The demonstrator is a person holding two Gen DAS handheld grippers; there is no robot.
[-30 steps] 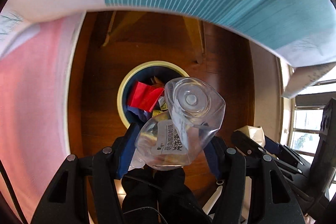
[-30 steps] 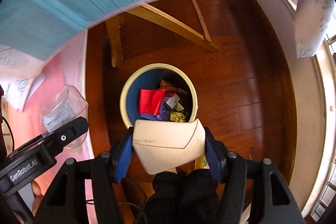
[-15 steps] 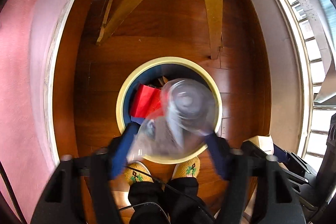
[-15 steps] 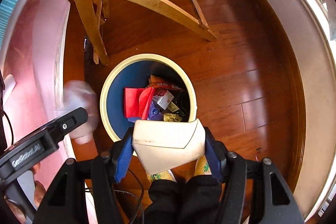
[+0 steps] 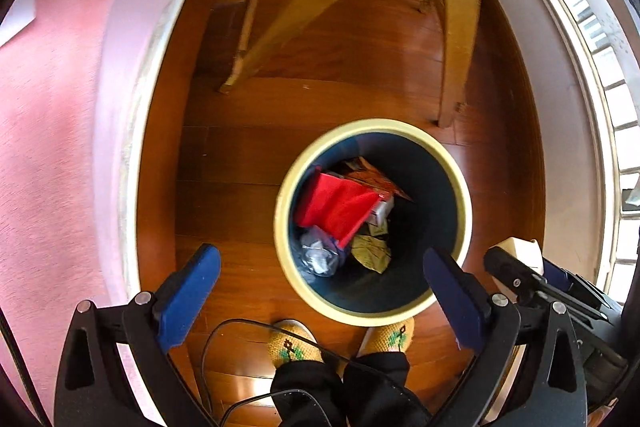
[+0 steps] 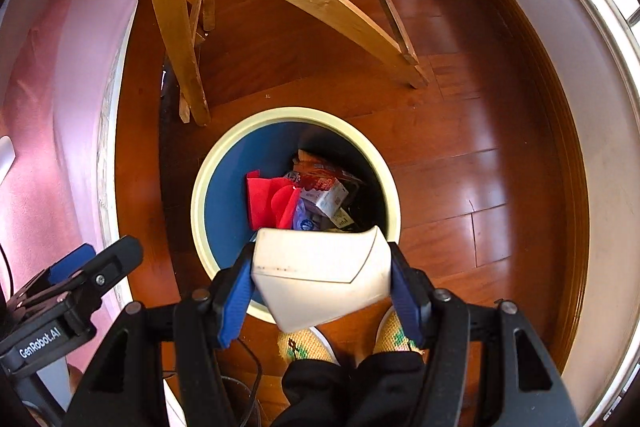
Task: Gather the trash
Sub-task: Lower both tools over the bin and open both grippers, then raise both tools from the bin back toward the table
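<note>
Left gripper is opening wide, nothing in it. Right gripper clamps a white carton at the bin's 6 o'clock rim, so nudge toward 12 o'clock, then release.

A waste bin is standing on the wooden floor, just before the person's slippers. Crumpled wrappers are lying inside it. Chair legs are standing behind the bin, toward the floor's far edge.
</note>
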